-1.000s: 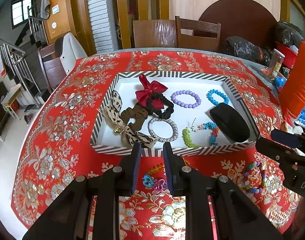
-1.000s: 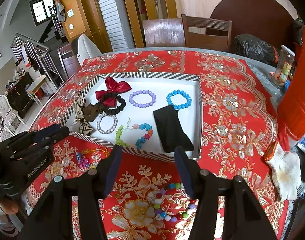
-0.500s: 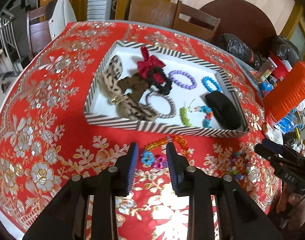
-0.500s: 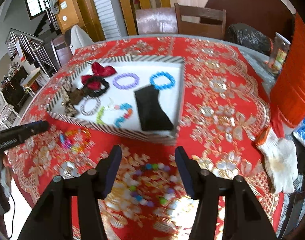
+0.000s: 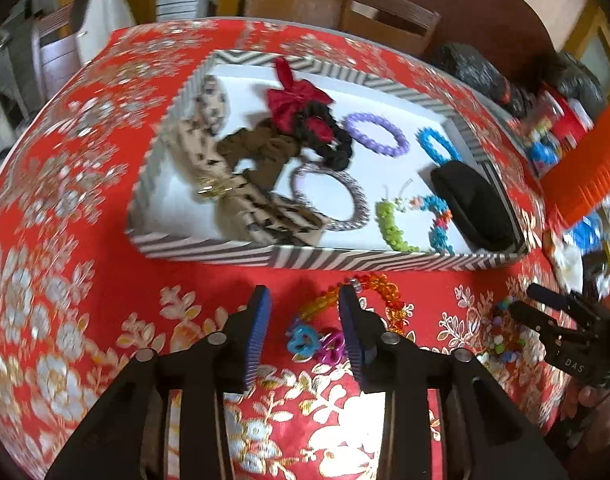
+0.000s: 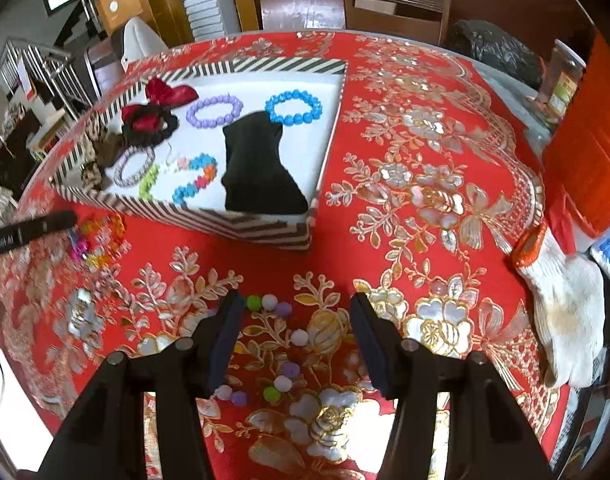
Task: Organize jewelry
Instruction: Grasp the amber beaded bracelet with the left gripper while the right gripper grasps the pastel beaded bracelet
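Note:
A striped tray [image 5: 265,257] on the red floral cloth holds hair bows, scrunchies, several bead bracelets and a black pouch [image 5: 471,204]. In front of it lies a bracelet of orange, blue and magenta beads [image 5: 305,340]. My left gripper [image 5: 305,314] hangs over it, jaws opening, pads clear of the beads. A pastel pom-pom bracelet [image 6: 282,382] lies further right. My right gripper [image 6: 297,322] stands open above it, a finger on each side. The right gripper [image 5: 545,312] also shows in the left wrist view, and the left gripper [image 6: 33,228] in the right wrist view.
A white work glove [image 6: 565,312] lies at the right table edge beside an orange ribbed container [image 6: 585,140]. Black bags [image 6: 493,48] and wooden chairs [image 6: 393,4] stand behind the table. The tray's near wall [image 6: 241,228] stands just beyond both bracelets.
Both grippers have sunk toward the cloth and tipped further down, so the bracelets look larger. The left jaws have spread wider. The right jaws keep the same gap.

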`<state>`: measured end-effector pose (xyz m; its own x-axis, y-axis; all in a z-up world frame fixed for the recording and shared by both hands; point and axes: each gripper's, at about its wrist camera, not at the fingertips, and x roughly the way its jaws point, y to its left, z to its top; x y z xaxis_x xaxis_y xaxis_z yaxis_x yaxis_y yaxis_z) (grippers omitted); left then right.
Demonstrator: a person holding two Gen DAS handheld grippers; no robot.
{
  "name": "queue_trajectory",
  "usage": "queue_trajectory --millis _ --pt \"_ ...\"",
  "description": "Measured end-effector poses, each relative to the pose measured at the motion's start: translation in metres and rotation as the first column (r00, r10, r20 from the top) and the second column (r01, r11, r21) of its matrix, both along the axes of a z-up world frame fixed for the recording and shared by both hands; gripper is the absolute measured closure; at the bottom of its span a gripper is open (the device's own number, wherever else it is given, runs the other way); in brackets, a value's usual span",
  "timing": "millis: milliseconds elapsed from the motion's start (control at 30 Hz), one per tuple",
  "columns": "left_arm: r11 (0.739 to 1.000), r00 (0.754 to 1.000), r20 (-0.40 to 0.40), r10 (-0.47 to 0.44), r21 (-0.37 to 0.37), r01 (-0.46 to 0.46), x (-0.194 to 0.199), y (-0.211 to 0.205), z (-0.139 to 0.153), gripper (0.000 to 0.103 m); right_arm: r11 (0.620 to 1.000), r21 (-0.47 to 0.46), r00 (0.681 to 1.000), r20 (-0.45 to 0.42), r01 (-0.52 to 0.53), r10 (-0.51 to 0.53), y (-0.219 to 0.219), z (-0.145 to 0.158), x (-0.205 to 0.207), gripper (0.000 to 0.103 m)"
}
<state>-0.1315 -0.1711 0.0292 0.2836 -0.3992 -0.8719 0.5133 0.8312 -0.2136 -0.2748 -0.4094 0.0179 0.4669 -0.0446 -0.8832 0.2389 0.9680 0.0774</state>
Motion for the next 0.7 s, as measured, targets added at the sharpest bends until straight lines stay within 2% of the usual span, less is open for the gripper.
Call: queue_trajectory --millis 133,167,200,300,333,467,567,700 --pt "0.997 0.999 0.006 -0.049 0.065 0.049 0.000 -0.012 -0.010 0.070 1.000 -0.019 1.000 0.003 -0.011 0.011 -0.001 -0.007 -0.003 0.045" --pt "0.995 0.998 0.032 -0.061 0.079 0.058 -0.001 -0.015 -0.009 0.070 1.000 -0.023 1.000 0.009 -0.013 0.013 -0.001 -0.007 -0.003 0.045" --pt "0.993 0.997 0.037 -0.074 0.097 0.071 -0.002 -0.019 -0.010 0.070 1.000 -0.026 1.000 0.011 -0.012 0.012 -0.001 -0.007 -0.003 0.050" --pt "0.985 0.992 0.079 -0.099 0.152 0.086 -0.006 -0.029 -0.011 0.070 0.997 -0.076 0.999 0.031 -0.023 0.026 0.003 -0.006 -0.004 0.087" --pt "0.981 0.990 0.094 -0.108 0.171 0.090 -0.009 -0.031 -0.012 0.071 0.996 -0.081 0.999 0.035 -0.033 0.036 0.004 -0.006 -0.003 0.091" --pt "0.980 0.986 0.099 -0.134 0.160 0.117 -0.012 -0.030 -0.011 0.097 0.999 -0.029 0.997 0.054 -0.045 0.047 0.005 -0.004 -0.003 0.094" --pt "0.991 0.993 0.025 -0.115 0.068 0.114 -0.009 -0.019 -0.006 0.097 0.999 0.012 0.994 0.095 -0.047 0.046 0.005 0.007 -0.008 0.094" --pt "0.993 0.992 0.040 -0.119 0.016 0.118 -0.017 -0.008 0.015 0.098 0.997 0.061 0.986 0.162 -0.056 0.045 0.005 0.030 -0.013 0.094"
